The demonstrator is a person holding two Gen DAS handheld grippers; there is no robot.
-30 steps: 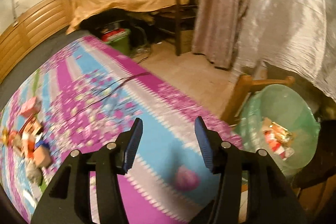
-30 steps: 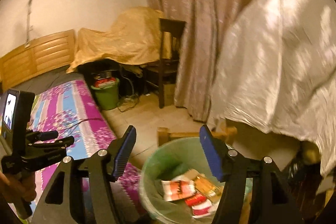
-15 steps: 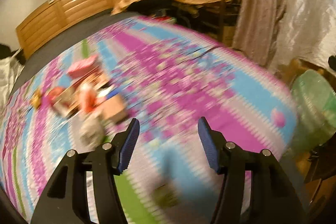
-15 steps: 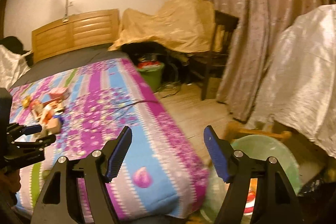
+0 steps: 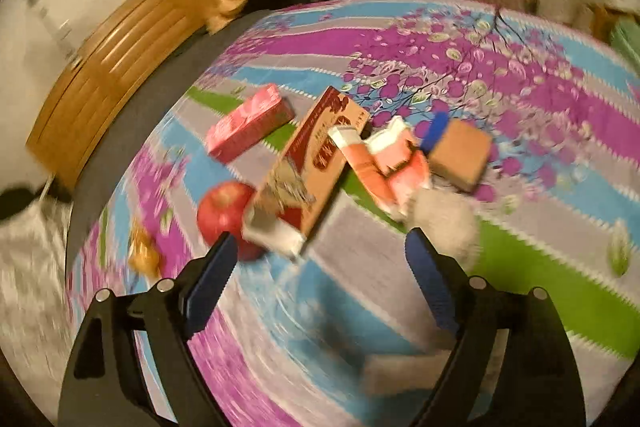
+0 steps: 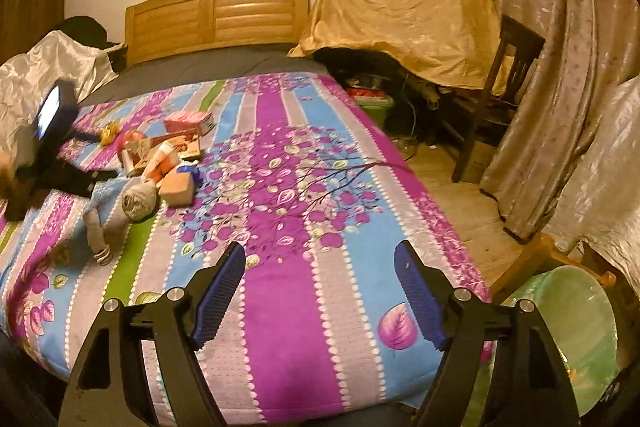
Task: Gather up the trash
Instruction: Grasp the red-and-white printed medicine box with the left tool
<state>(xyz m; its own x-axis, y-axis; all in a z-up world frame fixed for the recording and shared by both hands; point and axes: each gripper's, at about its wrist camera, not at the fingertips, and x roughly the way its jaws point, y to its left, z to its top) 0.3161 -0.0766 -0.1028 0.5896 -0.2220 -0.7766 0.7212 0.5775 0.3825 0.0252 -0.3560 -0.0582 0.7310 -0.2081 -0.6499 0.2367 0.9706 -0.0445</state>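
A pile of trash lies on the striped bedspread [image 5: 520, 131]: a pink box [image 5: 248, 123], a brown carton [image 5: 316, 155], orange-white wrappers [image 5: 384, 163], a small brown box [image 5: 460, 153], a gold wrapper [image 5: 144, 255]. A red apple [image 5: 224, 207] and a grey sock ball [image 5: 444, 223] lie among them. My left gripper [image 5: 319, 239] hovers just short of the pile, its jaws opening with nothing between them. My right gripper [image 6: 320, 250] is over the bed's foot end, far from the pile [image 6: 168, 155], also opening and empty. The green bin [image 6: 568, 327] stands at the lower right.
A wooden headboard [image 6: 216, 15] closes the far end of the bed [image 6: 304, 187]. A cloth-covered heap [image 6: 404, 23], a dark chair [image 6: 504, 79] and curtains [image 6: 540, 27] line the right side. A black cable [image 6: 360, 167] runs over the bed's edge. The left gripper [image 6: 102, 157] shows at the far left.
Both views have swung from the bin to the bed. My left gripper has travelled up the bed to the trash pile and both grippers' jaws have widened.
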